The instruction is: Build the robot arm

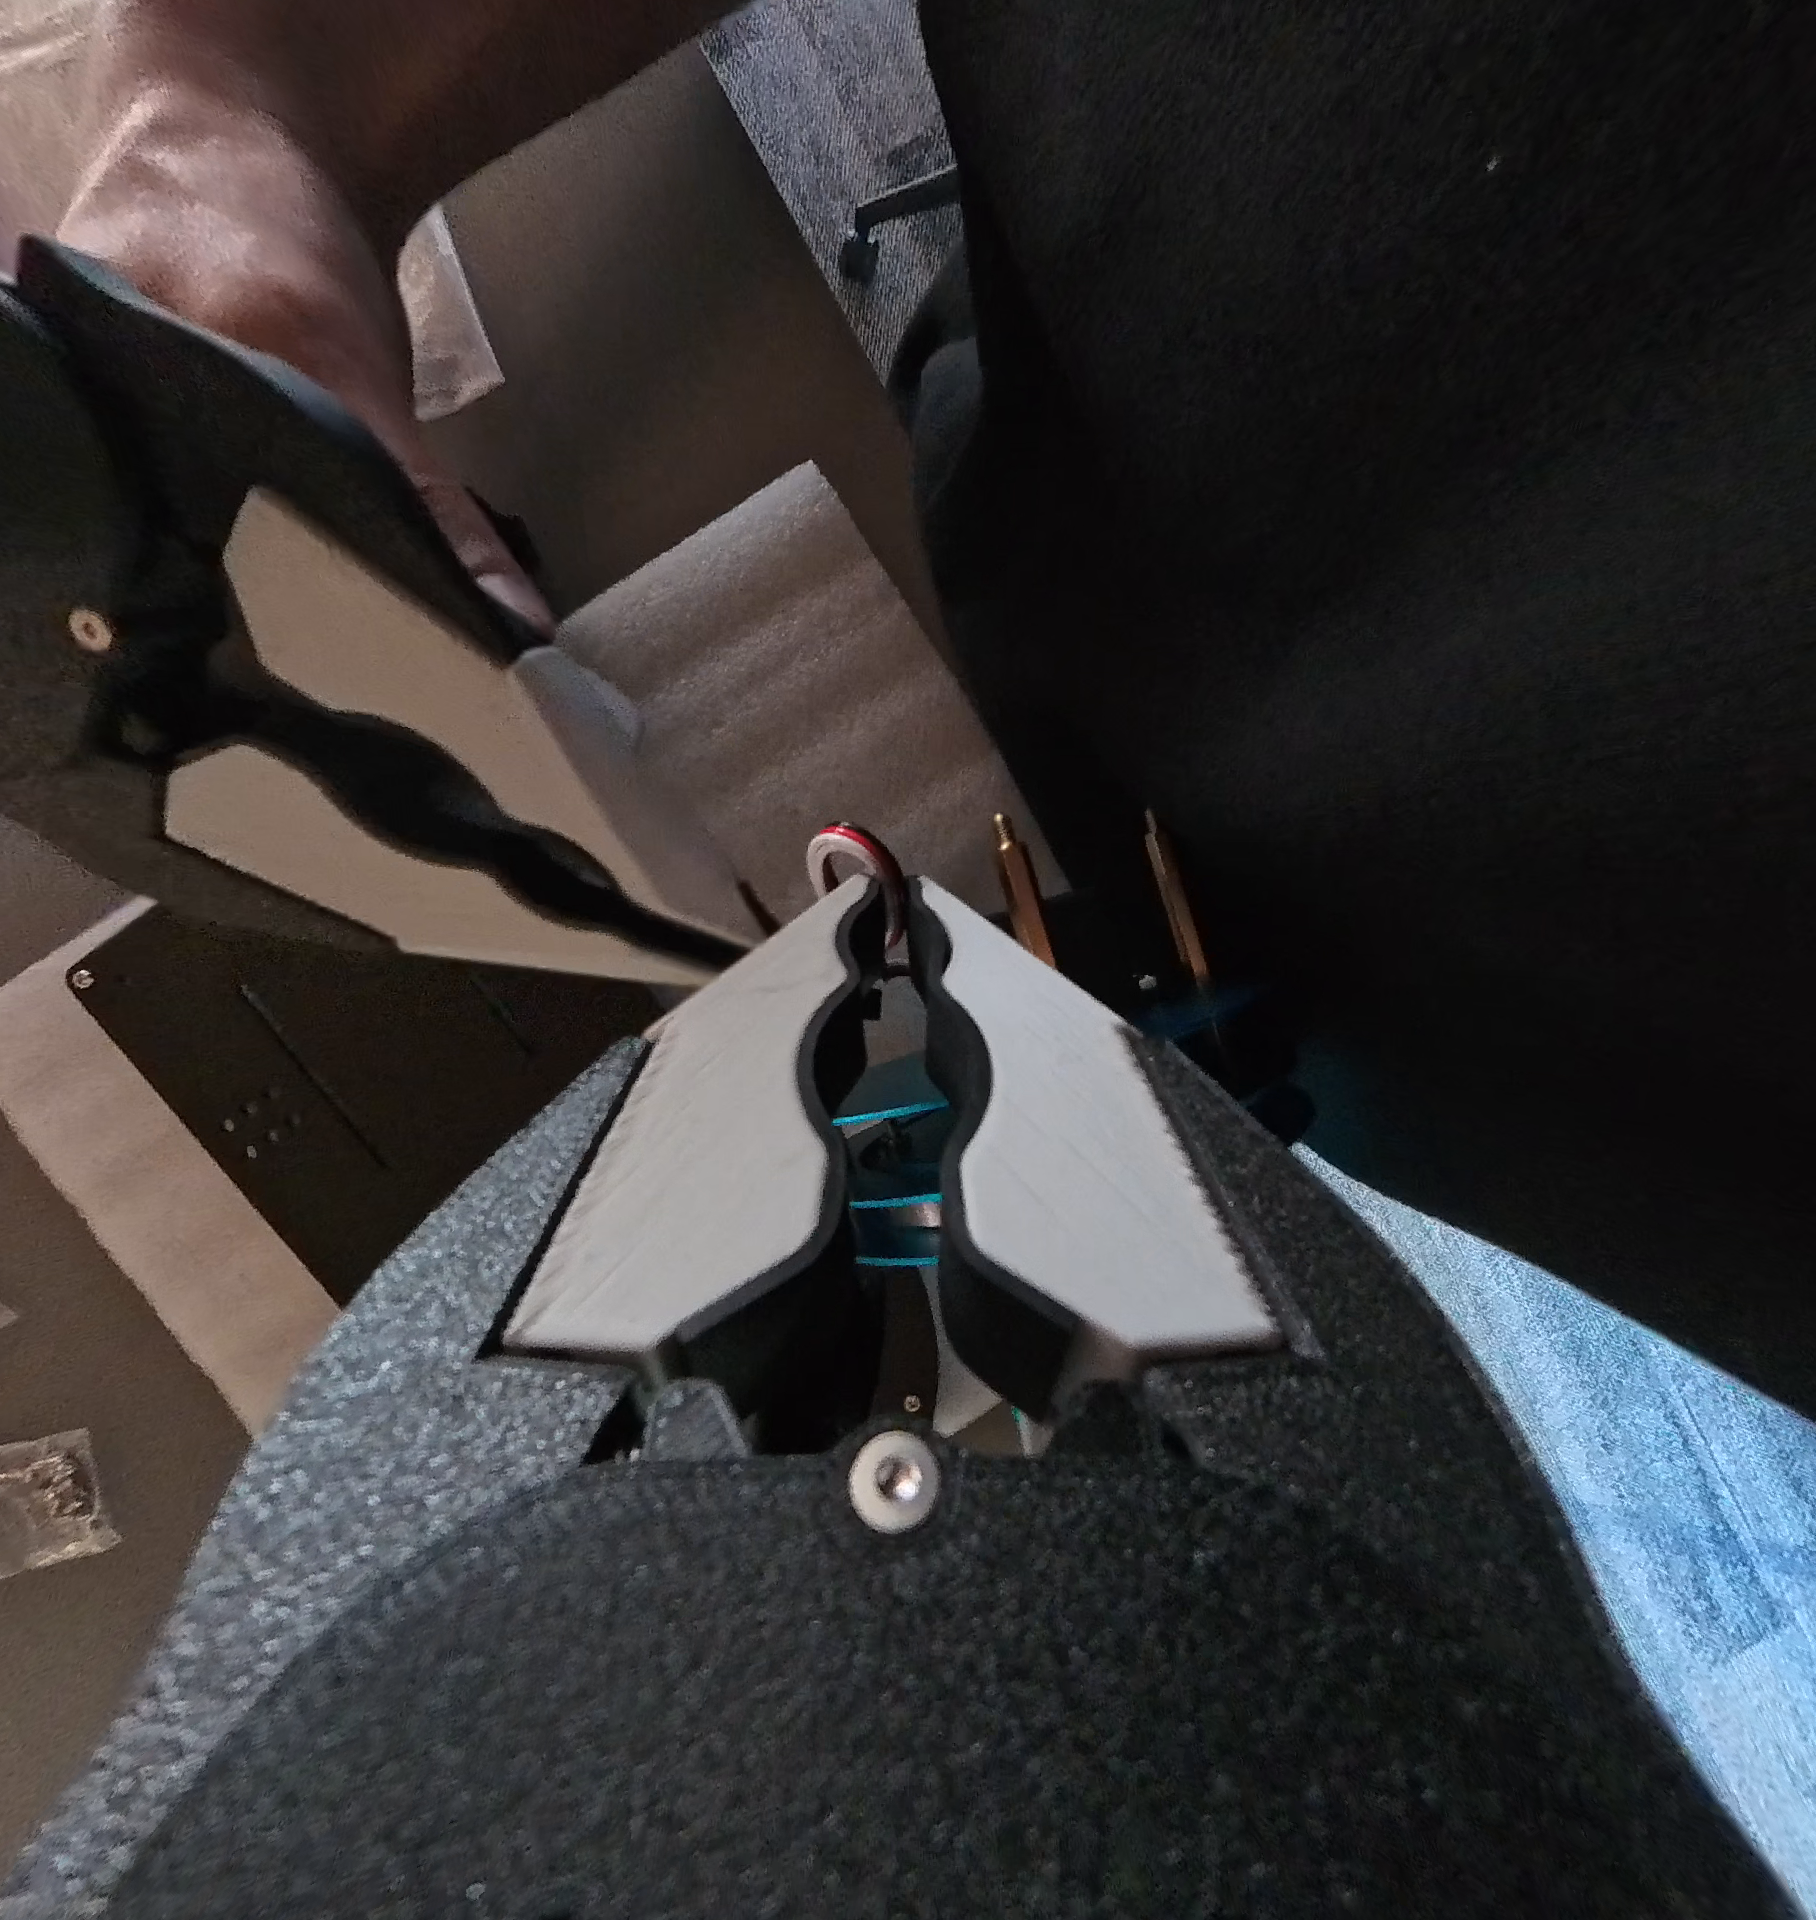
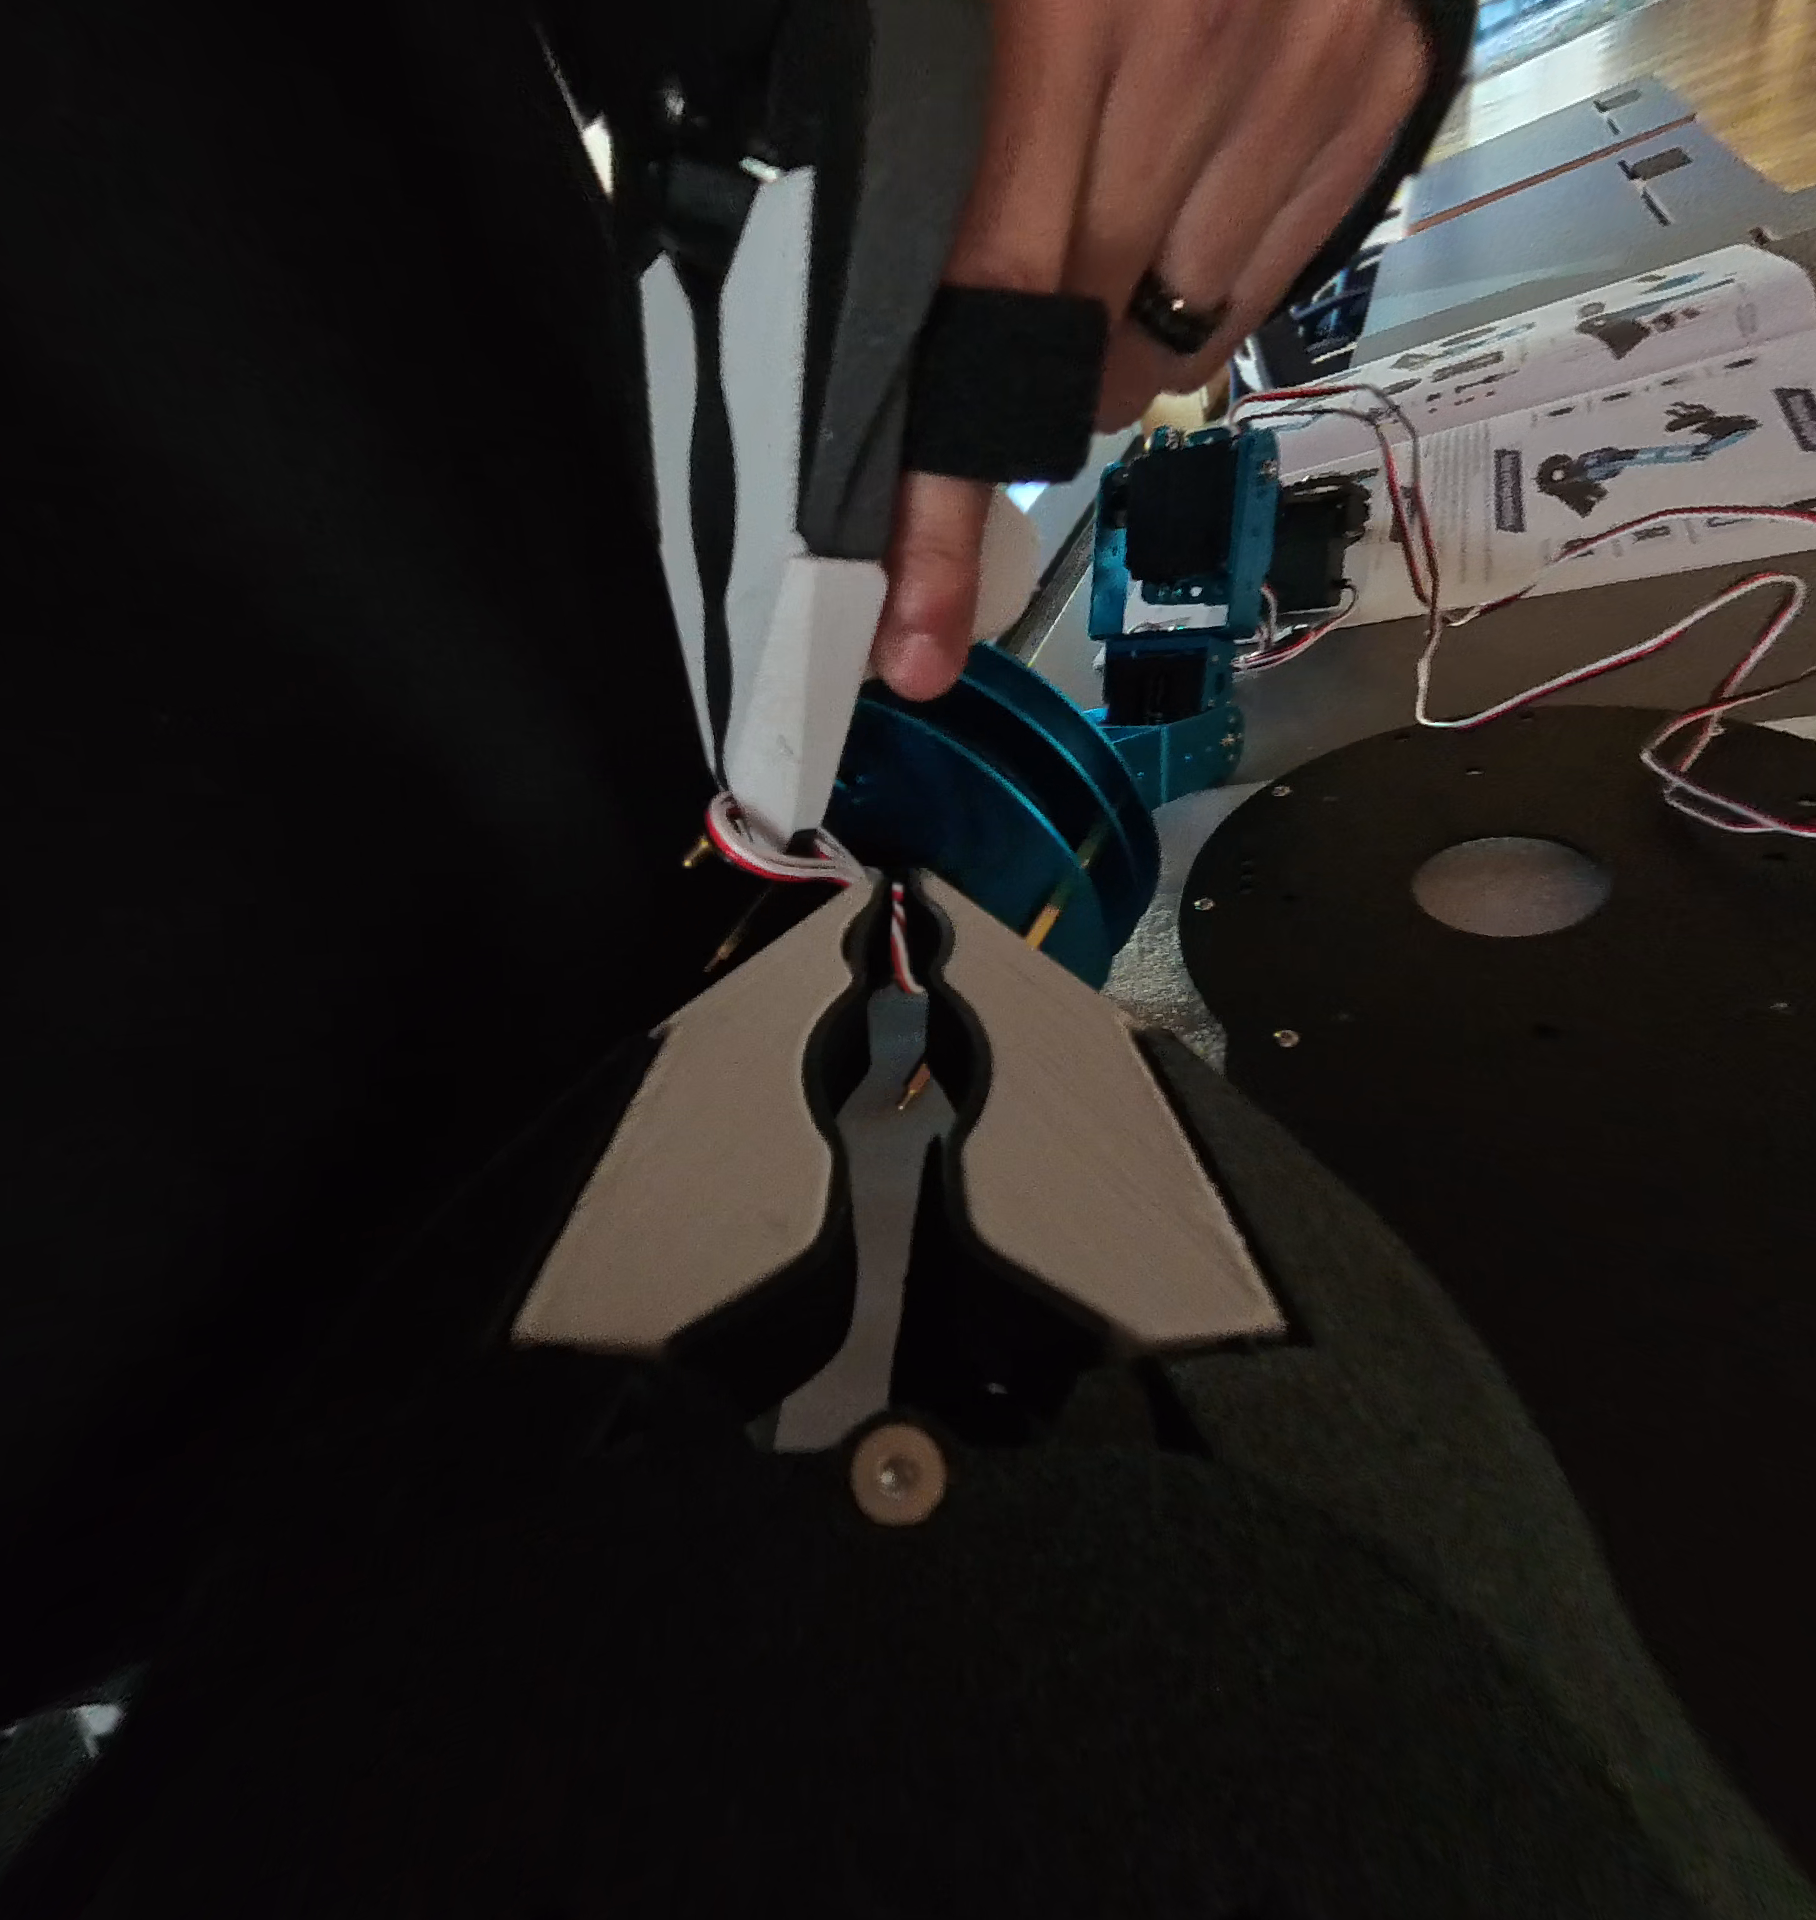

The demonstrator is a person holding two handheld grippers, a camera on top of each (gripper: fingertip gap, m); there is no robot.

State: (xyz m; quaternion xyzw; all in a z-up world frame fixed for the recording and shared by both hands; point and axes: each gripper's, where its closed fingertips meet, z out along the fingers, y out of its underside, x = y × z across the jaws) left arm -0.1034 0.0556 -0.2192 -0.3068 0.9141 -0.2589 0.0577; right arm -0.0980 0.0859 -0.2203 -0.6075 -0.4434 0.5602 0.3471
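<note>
The left tongs (image 1: 888, 894) are clenched on a looped red, white and black servo wire (image 1: 857, 847), which pokes out past their tips toward twelve o'clock. The right tongs (image 2: 888, 894) are likewise clenched on the same wire (image 2: 899, 951), a twisted run of it showing in the gap behind their tips. In the right wrist view the left tongs come down from eleven o'clock, tips touching the wire bundle just beside the right pair, with a person's hand (image 2: 1143, 208) on them. A blue round metal assembly (image 2: 997, 810) sits just behind, at one o'clock; brass standoffs (image 1: 1018, 883) stand near it. A black round plate (image 2: 1558, 1091) lies on the desk (image 2: 1153, 956) at three o'clock.
</note>
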